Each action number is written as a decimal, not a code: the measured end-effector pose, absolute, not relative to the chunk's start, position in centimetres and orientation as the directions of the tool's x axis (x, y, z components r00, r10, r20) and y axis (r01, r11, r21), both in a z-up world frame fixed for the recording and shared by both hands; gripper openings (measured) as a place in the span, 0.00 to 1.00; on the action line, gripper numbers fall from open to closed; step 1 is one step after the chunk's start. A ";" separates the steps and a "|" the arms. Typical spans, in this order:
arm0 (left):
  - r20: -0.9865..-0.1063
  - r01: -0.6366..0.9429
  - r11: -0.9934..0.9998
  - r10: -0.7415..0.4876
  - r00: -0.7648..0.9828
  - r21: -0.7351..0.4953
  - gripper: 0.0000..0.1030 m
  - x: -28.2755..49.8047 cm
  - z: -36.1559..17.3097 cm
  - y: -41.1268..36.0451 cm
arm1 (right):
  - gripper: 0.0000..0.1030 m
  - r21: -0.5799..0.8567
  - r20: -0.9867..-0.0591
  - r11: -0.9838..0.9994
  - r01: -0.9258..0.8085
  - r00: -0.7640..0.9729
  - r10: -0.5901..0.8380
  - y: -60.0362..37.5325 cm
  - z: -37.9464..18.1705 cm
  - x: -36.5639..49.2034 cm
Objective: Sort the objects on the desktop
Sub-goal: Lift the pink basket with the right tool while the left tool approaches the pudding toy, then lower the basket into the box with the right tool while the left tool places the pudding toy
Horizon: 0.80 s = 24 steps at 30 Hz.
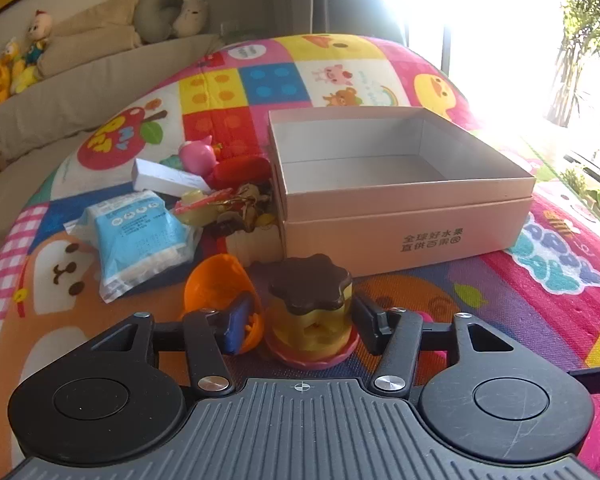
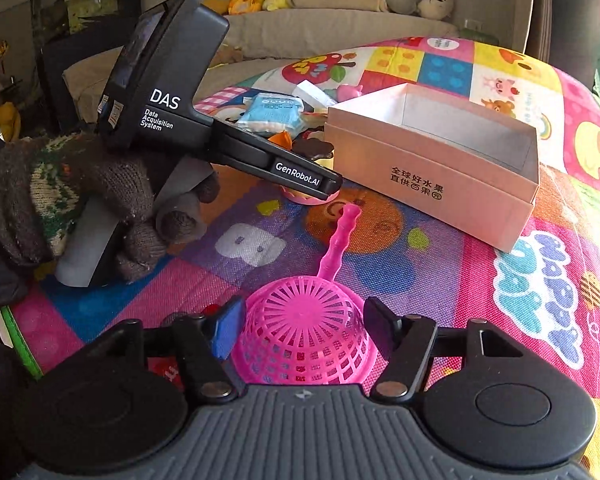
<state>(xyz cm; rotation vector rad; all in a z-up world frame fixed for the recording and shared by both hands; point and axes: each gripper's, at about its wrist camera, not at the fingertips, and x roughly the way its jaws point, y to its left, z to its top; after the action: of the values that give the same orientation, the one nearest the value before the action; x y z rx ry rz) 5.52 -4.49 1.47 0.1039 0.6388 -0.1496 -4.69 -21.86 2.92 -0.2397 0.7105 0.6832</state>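
A toy pudding [image 1: 310, 312] with a brown scalloped top and a pink base stands on the play mat between the open fingers of my left gripper [image 1: 300, 320], with gaps on both sides. An orange egg half [image 1: 216, 288] leans by the left finger. A pink toy strainer [image 2: 306, 340] lies upside down between the open fingers of my right gripper [image 2: 302, 332], its handle pointing away. An empty pink cardboard box [image 1: 404, 224] stands just behind the pudding; it also shows in the right wrist view [image 2: 432, 168]. My left gripper [image 2: 332, 184] reaches toward the box there.
A pile left of the box holds a blue wipes pack [image 1: 136, 236], a white carton [image 1: 164, 178], a pink pig toy [image 1: 196, 154], a red toy [image 1: 244, 170] and wrappers [image 1: 236, 208]. A beige sofa [image 1: 80, 88] with plush toys stands behind the colourful mat [image 1: 500, 312].
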 end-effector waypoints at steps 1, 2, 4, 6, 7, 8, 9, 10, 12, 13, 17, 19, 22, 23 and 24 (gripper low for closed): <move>-0.595 0.181 0.982 -0.111 0.796 0.059 0.51 5.0 1.7 -4.6 | 0.63 0.024 -0.669 0.762 -0.647 0.556 0.493 -22.2 3.2 -4.8; -0.593 0.191 0.979 -0.117 0.797 0.064 0.48 4.3 1.9 -4.6 | 0.63 0.028 -0.667 0.764 -0.644 0.558 0.494 -22.5 3.5 -5.0; -0.586 0.209 0.976 -0.131 0.799 0.067 0.38 2.9 2.5 -4.5 | 0.63 0.034 -0.661 0.767 -0.640 0.562 0.497 -23.3 4.4 -5.3; -0.573 0.231 0.971 -0.154 0.805 0.064 0.29 1.2 3.5 -4.2 | 0.63 0.034 -0.652 0.769 -0.638 0.569 0.501 -24.0 5.4 -5.8; -0.561 0.238 0.969 -0.164 0.811 0.061 0.29 0.5 3.9 -4.0 | 0.63 0.032 -0.648 0.770 -0.637 0.573 0.502 -24.4 6.0 -6.1; -0.545 0.245 0.967 -0.173 0.820 0.062 0.29 -0.4 4.5 -3.9 | 0.63 0.029 -0.643 0.770 -0.638 0.578 0.503 -24.7 6.5 -6.4; -0.537 0.249 0.966 -0.177 0.825 0.064 0.29 -0.9 4.8 -3.8 | 0.63 0.022 -0.636 0.769 -0.639 0.585 0.504 -25.0 7.0 -6.7; -0.535 0.252 0.966 -0.181 0.825 0.063 0.30 -1.2 5.0 -3.7 | 0.63 0.012 -0.630 0.770 -0.638 0.593 0.501 -25.2 7.5 -6.9; -0.540 0.253 0.966 -0.184 0.821 0.057 0.48 -1.5 4.9 -3.7 | 0.63 -0.020 -0.623 0.773 -0.634 0.613 0.486 -25.4 7.9 -7.4; -0.544 0.244 0.968 -0.176 0.820 0.055 0.53 -1.4 4.7 -3.8 | 0.63 -0.027 -0.624 0.777 -0.629 0.618 0.478 -25.4 7.9 -7.5; -0.568 0.211 0.977 -0.159 0.808 0.026 0.75 -0.4 3.6 -4.2 | 0.63 -0.018 -0.651 0.798 -0.602 0.613 0.447 -25.3 6.2 -7.0; -0.564 0.190 0.981 -0.138 0.814 0.034 0.76 0.5 3.3 -4.3 | 0.63 -0.012 -0.670 0.813 -0.582 0.608 0.426 -25.4 5.0 -6.7; -0.568 0.181 0.982 -0.120 0.814 0.052 0.80 2.4 3.2 -4.6 | 0.63 0.019 -0.682 0.826 -0.563 0.597 0.422 -25.5 3.8 -6.3; -0.571 0.180 0.982 -0.115 0.813 0.059 0.80 3.0 3.1 -4.7 | 0.63 0.020 -0.685 0.827 -0.561 0.595 0.421 -25.5 3.6 -6.2; -0.573 0.181 0.981 -0.109 0.812 0.069 0.80 3.7 2.9 -4.9 | 0.63 0.019 -0.685 0.828 -0.560 0.596 0.419 -25.4 3.4 -6.1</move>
<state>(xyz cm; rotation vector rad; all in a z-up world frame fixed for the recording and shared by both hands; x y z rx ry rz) 3.72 -4.91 2.89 0.1220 0.6042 -0.1552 -6.15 -25.42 3.43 -0.2070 0.7379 0.5729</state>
